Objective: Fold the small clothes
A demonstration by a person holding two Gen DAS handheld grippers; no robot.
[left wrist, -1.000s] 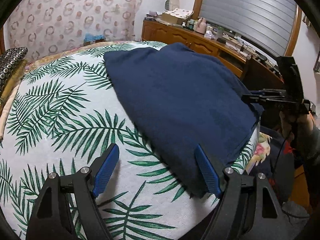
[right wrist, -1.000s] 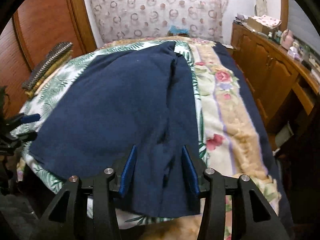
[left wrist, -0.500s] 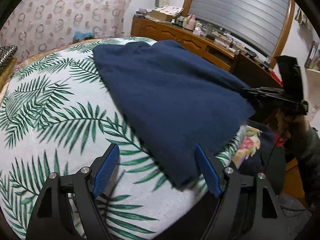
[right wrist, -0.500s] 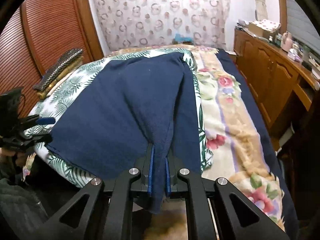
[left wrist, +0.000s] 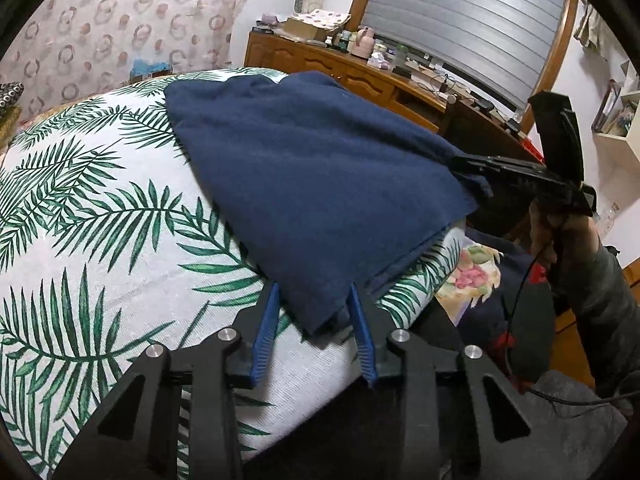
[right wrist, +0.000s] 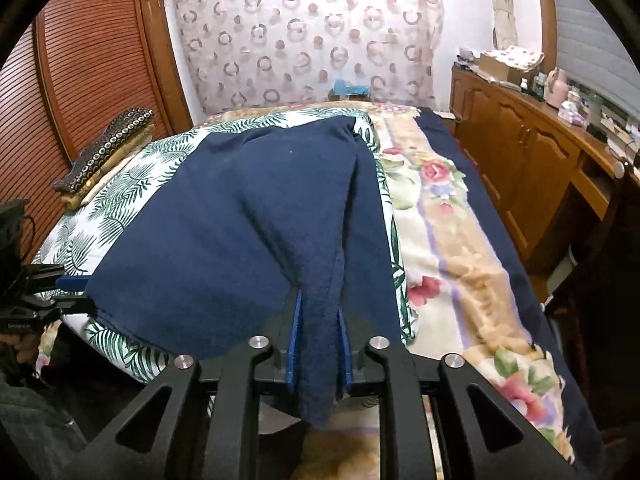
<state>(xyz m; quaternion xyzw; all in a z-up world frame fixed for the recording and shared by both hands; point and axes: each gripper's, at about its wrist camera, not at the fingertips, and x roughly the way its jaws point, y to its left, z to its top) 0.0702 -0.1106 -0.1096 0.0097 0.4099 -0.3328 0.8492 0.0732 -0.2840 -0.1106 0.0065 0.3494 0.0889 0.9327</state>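
Navy blue garment (left wrist: pixel 320 184) lies spread on the leaf-print cover (left wrist: pixel 100 240) of the bed, near corners drawn toward the foot edge. Left hand-held gripper (left wrist: pixel 314 320): jaws have just been closing, the garment's near-left corner hangs between the blue pads; from the left wrist view small gaps show either side of the cloth, so the pads do not yet pinch it, jaws apart. Right hand-held gripper (right wrist: pixel 318 344): jaws have just been opening a little, yet a bunched fold of the garment's right edge fills the gap, pads pressing both sides, cloth hanging below them past the bed edge. From the left wrist view that gripper (left wrist: pixel 476 168) holds the right corner lifted off the cover. Garment's right edge sits just inside the leaf cover's border, beside a floral blanket (right wrist: pixel 460 240). Open cover lies to the left of the garment and beyond it toward the patterned curtain (right wrist: pixel 312 36). Wooden cabinets (right wrist: pixel 528 160) run along the right, a narrow aisle between them and the bed. Folded patterned cloths (right wrist: pixel 108 144) sit at the far-left bed edge.
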